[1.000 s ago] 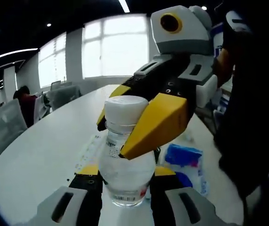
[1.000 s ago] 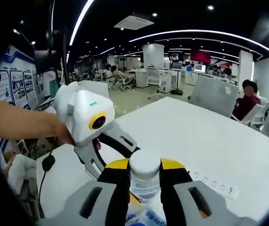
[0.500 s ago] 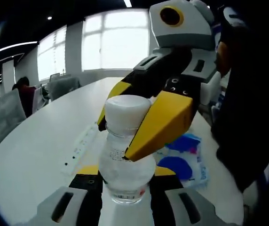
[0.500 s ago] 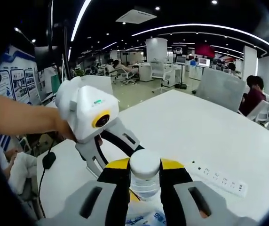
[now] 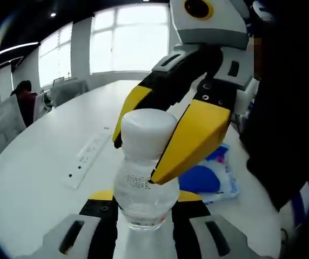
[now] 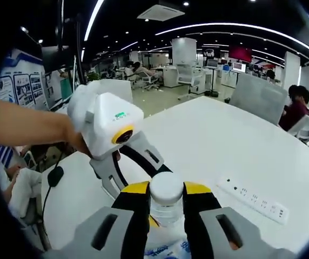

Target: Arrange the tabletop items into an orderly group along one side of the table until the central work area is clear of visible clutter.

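Your left gripper (image 5: 143,208) holds the clear water bottle (image 5: 145,172) by its lower body, one jaw on each side, and your right gripper (image 6: 166,200) is closed on the white cap (image 6: 166,188) of the same bottle. In the left gripper view you see the right gripper's yellow jaws coming from above and pressing both sides of the cap. The bottle stands upright, its long axis vertical and the cap pointing up, above the white table (image 5: 41,172).

To the side of the bottle there is much free surface: the table runs wide and bare toward the windows. A white power strip (image 5: 87,159) lies flat on it, near the bottle but apart from it, with its long axis pointing away from you. On the other side, a blue and white packet (image 5: 211,178) lies flat just beside the bottle, close to the curved table edge. In the right gripper view the table edge is near your left hand (image 6: 76,141), and a black cable (image 6: 54,183) hangs there.
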A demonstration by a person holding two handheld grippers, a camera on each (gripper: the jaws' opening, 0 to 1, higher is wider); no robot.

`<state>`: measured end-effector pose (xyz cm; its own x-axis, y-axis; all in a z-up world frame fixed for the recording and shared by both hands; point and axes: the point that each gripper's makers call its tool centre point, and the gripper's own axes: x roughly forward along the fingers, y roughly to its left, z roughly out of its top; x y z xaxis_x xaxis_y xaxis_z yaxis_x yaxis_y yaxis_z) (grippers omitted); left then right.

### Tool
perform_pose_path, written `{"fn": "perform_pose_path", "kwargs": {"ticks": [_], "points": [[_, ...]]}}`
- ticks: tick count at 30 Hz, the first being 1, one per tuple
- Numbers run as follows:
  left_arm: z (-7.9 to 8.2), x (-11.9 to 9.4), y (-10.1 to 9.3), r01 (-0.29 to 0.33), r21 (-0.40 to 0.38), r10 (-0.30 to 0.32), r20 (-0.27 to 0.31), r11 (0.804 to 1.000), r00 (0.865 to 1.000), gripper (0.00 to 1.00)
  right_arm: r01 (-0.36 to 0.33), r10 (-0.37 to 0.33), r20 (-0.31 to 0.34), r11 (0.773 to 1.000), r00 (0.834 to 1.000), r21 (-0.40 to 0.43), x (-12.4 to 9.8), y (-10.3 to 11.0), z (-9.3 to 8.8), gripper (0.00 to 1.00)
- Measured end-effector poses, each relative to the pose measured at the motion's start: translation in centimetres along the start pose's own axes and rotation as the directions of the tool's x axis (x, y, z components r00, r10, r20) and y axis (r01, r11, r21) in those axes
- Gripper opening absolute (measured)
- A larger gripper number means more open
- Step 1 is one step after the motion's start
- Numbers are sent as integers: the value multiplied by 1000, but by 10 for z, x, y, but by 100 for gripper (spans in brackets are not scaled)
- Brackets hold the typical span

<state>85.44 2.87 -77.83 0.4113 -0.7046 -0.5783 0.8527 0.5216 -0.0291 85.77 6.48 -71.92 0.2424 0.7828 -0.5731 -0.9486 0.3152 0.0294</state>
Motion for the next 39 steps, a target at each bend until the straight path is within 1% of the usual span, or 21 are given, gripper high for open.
{"fn": "perform_pose_path", "kwargs": {"ticks": [2,6,7,10,16,19,23,24,25,27,30,32,33,35,36,37,39], "points": [[-2,0,-1,3,2,-3,-6,1000,1000,36,-4,4,-3,1000,1000,-5,2,2,-2,17],[-12,-1,-2,14,11,-13,-36,1000,999,36,-17,17,-10,1000,1000,-11,6,8,-6,17],[-12,-3,-2,15,6,-15,-27,1000,1000,36,-14,14,-2,1000,1000,-16,5,8,-3,17],[-13,-4,-3,21,9,-20,-29,1000,999,36,-19,19,0,999,1000,-25,6,11,-1,17],[-14,-4,-4,29,-8,-29,-22,1000,999,37,-31,32,2,999,1000,-18,8,11,-1,18],[-15,-4,-4,30,-24,-31,-24,999,999,38,-45,45,-3,999,999,-27,9,11,-2,18],[-14,-5,-6,16,2,-16,-45,1000,999,39,-59,58,-13,998,998,-32,8,12,-6,19],[-14,-5,-5,11,2,-11,-46,1000,999,39,-64,64,-7,997,998,-31,7,12,-7,20],[-13,-6,-5,9,4,-8,-46,1000,999,39,-64,64,1,998,998,-30,7,12,-6,23],[-10,-9,-4,-3,6,3,-40,1000,999,40,-66,67,39,997,997,-41,4,13,-1,30],[-4,-15,-3,-19,-14,18,-21,1000,1000,42,-74,77,64,996,995,-47,-4,13,4,33],[3,-22,1,-53,-27,53,-1,998,999,44,-81,84,78,996,993,-45,-10,12,6,37],[6,-25,1,-57,-34,57,10,998,998,44,-90,93,91,995,991,-39,-12,12,8,39],[14,-30,4,-87,-55,89,36,995,995,45,-96,98,99,995,990,-33,-18,10,7,44],[19,-33,6,-107,-81,112,57,991,992,46,-103,105,111,994,988,-28,-21,11,7,47],[23,-36,6,-116,-90,123,69,989,990,46,-104,106,116,994,988,-25,-24,10,7,50],[27,-41,8,-141,-99,149,79,985,986,47,-105,108,125,994,986,-27,-30,8,7,52]]}}
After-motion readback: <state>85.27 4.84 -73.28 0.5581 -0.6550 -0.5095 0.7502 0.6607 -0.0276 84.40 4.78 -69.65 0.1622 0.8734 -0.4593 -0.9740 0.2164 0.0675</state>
